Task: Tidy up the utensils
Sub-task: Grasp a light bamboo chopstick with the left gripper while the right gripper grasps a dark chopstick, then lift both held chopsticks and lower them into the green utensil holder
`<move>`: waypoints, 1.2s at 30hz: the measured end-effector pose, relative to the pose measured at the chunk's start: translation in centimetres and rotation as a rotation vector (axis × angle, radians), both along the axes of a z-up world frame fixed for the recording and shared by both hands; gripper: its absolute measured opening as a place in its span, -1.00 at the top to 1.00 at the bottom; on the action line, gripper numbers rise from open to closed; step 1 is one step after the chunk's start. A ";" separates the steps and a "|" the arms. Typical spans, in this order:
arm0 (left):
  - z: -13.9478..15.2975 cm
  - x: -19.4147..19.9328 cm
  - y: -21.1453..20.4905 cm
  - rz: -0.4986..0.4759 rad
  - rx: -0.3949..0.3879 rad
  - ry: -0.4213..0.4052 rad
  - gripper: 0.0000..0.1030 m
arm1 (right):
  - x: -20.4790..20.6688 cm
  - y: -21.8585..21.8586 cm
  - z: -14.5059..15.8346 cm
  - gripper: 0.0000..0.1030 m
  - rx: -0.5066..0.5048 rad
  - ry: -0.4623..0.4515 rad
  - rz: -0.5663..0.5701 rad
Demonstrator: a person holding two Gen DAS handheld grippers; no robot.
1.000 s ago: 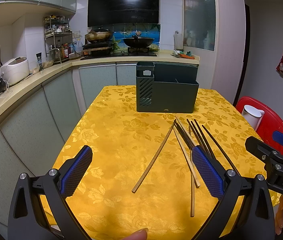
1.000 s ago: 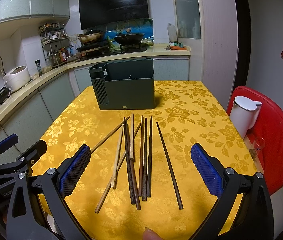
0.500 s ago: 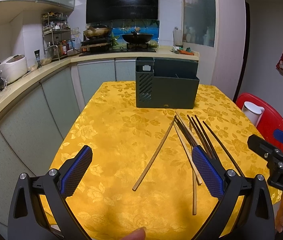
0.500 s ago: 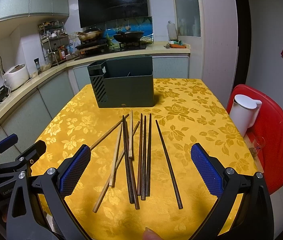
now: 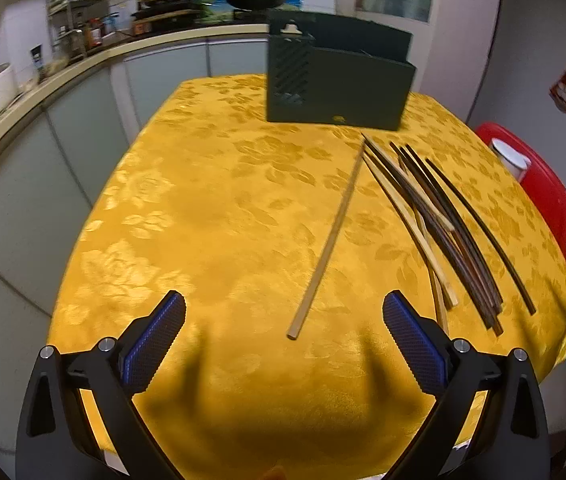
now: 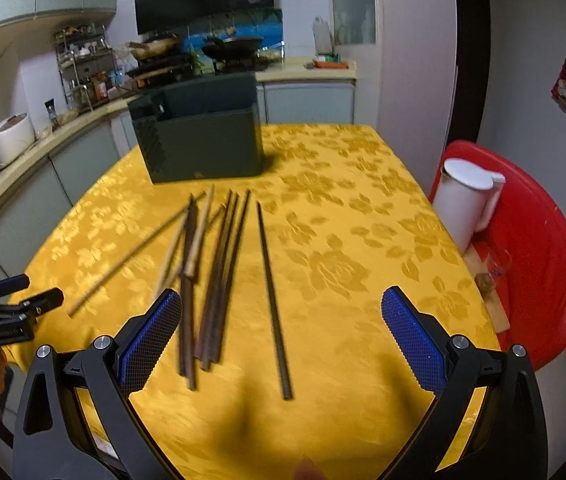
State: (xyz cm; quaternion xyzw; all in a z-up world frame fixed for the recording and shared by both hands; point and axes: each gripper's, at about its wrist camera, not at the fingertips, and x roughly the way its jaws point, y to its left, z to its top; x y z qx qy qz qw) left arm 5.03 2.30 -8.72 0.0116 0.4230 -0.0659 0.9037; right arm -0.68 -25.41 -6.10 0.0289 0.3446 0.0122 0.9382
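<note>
Several chopsticks lie on the yellow tablecloth (image 5: 211,216). A light bamboo chopstick (image 5: 329,240) lies alone, its near end just ahead of my open left gripper (image 5: 283,340). To its right is a fan of pale and dark chopsticks (image 5: 443,220). A dark green utensil holder (image 5: 339,80) stands at the table's far side. In the right wrist view a single dark chopstick (image 6: 273,296) runs toward my open right gripper (image 6: 281,336), and the dark bundle (image 6: 219,276) lies by the left finger (image 6: 149,338). The holder (image 6: 203,144) stands behind them. Both grippers are empty.
A white kettle (image 6: 467,200) sits on a red chair (image 6: 531,248) right of the table. The kitchen counter (image 5: 43,96) with a rice cooker (image 6: 9,136) curves along the left. The other gripper (image 6: 3,316) shows at the left edge of the right wrist view.
Both grippers have dropped lower and tilted toward the table; the left now faces the lone bamboo chopstick, the right the lone dark one. The chopsticks have not moved.
</note>
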 end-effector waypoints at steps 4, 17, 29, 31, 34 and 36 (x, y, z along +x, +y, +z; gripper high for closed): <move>-1.7 0.5 -1.0 -0.058 0.006 0.052 -0.26 | 0.2 -0.9 -1.3 -0.90 0.004 0.036 0.019; -2.9 1.1 -1.9 -0.138 -0.021 0.043 0.64 | -0.3 -0.2 -6.0 -0.02 0.022 0.167 0.154; -3.2 0.5 -2.6 -0.165 -0.052 0.001 0.88 | -0.2 1.2 -6.4 0.74 -0.070 0.091 0.194; -3.2 0.3 -2.7 -0.166 -0.044 0.000 0.88 | -0.2 1.2 -6.4 0.83 -0.068 0.092 0.198; -2.8 0.2 -2.6 -0.165 -0.042 0.009 0.88 | -0.2 1.2 -6.3 0.84 -0.067 0.102 0.188; -1.9 -0.1 -2.5 -0.158 -0.038 -0.009 0.88 | -0.3 1.1 -6.0 0.84 -0.052 0.102 0.182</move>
